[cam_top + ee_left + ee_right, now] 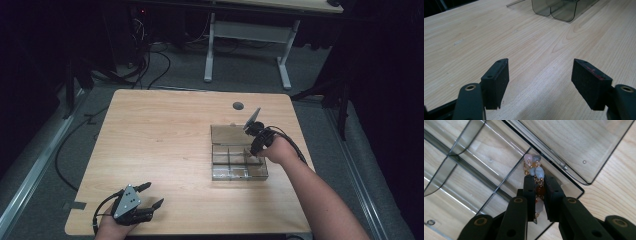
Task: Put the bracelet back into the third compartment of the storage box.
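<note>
A clear plastic compartment box sits on the right half of the wooden table, its lid laid open toward the far side. My right gripper reaches down into the box's far right compartment. In the right gripper view my right gripper is shut on a beaded bracelet of pale pink, blue and amber stones, held over that compartment beside the lid hinge. My left gripper rests near the table's front left edge; its jaws stand wide open over bare wood, with the box corner far ahead.
The wooden table has a dark round grommet near its far edge. Behind it stands a second desk's white frame with cables on the grey floor. The box's other compartments look empty.
</note>
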### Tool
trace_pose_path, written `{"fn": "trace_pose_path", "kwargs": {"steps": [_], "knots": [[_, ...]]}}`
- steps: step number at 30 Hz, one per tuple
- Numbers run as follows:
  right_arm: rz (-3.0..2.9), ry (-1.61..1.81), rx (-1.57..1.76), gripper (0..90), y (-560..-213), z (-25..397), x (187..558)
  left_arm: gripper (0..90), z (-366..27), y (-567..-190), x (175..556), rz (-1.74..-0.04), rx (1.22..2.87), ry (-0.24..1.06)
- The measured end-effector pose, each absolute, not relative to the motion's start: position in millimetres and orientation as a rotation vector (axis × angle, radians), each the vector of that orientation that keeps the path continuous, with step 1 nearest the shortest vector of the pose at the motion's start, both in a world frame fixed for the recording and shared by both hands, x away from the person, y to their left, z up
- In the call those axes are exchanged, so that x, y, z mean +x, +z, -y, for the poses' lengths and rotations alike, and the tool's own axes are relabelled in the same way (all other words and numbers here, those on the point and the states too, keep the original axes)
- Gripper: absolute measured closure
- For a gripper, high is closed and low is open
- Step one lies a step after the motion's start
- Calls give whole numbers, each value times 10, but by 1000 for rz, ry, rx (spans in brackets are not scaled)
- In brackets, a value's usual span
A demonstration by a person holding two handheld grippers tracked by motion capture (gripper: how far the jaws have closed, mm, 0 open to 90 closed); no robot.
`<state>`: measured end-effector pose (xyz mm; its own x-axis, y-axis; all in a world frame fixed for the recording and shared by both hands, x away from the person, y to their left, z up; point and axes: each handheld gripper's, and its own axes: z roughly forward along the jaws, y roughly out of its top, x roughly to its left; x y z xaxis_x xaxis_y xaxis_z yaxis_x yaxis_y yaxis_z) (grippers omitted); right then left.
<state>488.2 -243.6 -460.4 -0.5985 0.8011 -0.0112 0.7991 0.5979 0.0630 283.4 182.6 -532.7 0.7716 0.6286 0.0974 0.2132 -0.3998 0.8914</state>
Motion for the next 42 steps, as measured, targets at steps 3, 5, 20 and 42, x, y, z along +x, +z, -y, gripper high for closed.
{"fn": "trace_pose_path", "kwargs": {"steps": [3,5,20,42], "knots": [[-2772,91,1411,811,-4652,2454,4874,310,-1825,-5327,2834,-635,1970,526],[-2778,93,1405,810,-4675,2461,4870,310,-1825,-5327,2834,-635,1971,526],[-2750,127,1456,713,-4642,2458,4828,310,-1824,-5327,2835,-635,1972,526],[-2713,206,1447,685,-4378,2538,4745,310,-1823,-5328,2835,-636,1971,528]]}}
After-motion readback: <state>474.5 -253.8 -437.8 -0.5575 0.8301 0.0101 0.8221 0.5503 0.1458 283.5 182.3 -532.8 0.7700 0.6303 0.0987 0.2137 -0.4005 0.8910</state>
